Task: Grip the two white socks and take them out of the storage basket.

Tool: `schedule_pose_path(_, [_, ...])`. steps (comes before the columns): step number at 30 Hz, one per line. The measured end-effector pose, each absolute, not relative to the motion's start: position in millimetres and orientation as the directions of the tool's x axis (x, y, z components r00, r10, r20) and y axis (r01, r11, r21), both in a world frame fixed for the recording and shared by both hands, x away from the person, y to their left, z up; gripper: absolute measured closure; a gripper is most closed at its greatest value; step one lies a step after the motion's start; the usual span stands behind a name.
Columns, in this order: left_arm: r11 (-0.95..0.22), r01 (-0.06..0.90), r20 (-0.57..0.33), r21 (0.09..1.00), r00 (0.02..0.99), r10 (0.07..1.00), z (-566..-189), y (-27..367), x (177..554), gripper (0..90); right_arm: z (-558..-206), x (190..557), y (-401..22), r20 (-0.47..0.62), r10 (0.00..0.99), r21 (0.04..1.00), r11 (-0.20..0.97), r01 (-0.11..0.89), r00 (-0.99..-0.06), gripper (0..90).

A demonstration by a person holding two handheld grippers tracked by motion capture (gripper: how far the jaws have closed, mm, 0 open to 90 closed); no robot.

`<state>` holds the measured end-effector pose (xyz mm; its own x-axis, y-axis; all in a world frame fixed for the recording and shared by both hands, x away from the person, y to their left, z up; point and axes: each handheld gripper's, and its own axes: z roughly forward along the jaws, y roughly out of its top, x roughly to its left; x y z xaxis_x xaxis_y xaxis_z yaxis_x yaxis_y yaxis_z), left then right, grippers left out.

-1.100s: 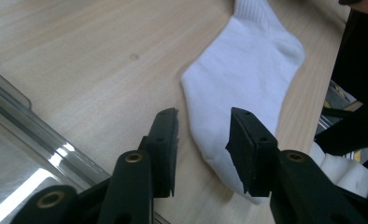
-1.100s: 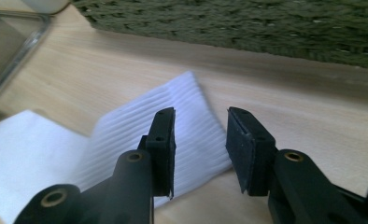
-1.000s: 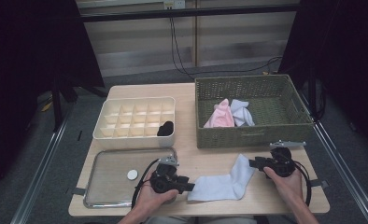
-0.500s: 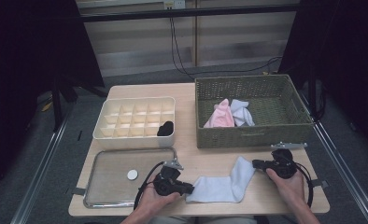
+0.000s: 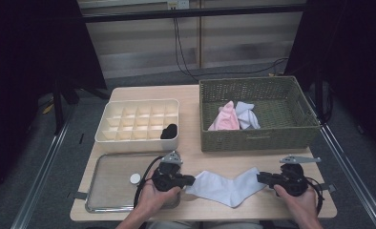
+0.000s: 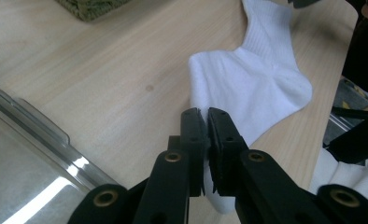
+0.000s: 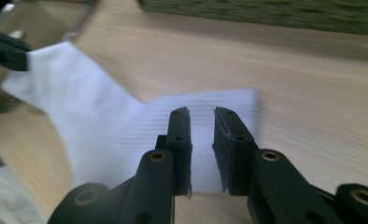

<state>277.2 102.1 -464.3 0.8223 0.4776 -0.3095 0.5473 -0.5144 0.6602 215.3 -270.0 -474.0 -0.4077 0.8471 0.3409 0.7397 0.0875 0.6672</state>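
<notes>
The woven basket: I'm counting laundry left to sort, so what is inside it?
Inside the woven basket lie a pink cloth and a pale blue-white cloth, bunched together. Anything beneath them, or behind the near wall, is hidden.

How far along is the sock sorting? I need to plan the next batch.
Looks early. Done: one rolled black sock sits in the compartment organizer. In hand: the left gripper is shut on the toe end of a white sock lying flat on the table; the right gripper has just been opening at the cuff, its jaws astride it. Left: a pink sock and a pale one wait in the wicker basket.
</notes>
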Motion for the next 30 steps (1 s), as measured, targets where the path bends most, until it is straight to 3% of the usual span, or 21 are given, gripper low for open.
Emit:
schedule_pose_path(5, [-0.53, 0.517, -0.274, 0.672, 0.839, 0.47, -463.5, 95.1, 276.5, 85.3, -480.1, 222.8, -235.4, 0.414, 0.773, 0.648, 0.121, 0.752, -0.481, 76.6])
schedule_pose_path(14, [-0.513, 0.524, -0.303, 0.68, 0.838, 0.455, -463.5, 88.1, 278.8, 85.1, -497.3, 242.4, -174.6, 0.449, 0.69, 0.606, 0.231, 0.761, -0.567, 82.2])
schedule_pose_path(23, [-0.574, 0.477, -0.311, 0.666, 0.877, 0.367, -476.7, 60.9, 266.9, 83.1, -504.0, 244.0, -172.4, 0.448, 0.7, 0.596, 0.231, 0.769, -0.557, 84.2])
schedule_pose_path(30, [-0.601, 0.445, -0.32, 0.664, 0.896, 0.309, -484.0, 47.7, 257.7, 70.6, -498.1, 243.8, -181.7, 0.445, 0.717, 0.611, 0.195, 0.767, -0.537, 79.6])
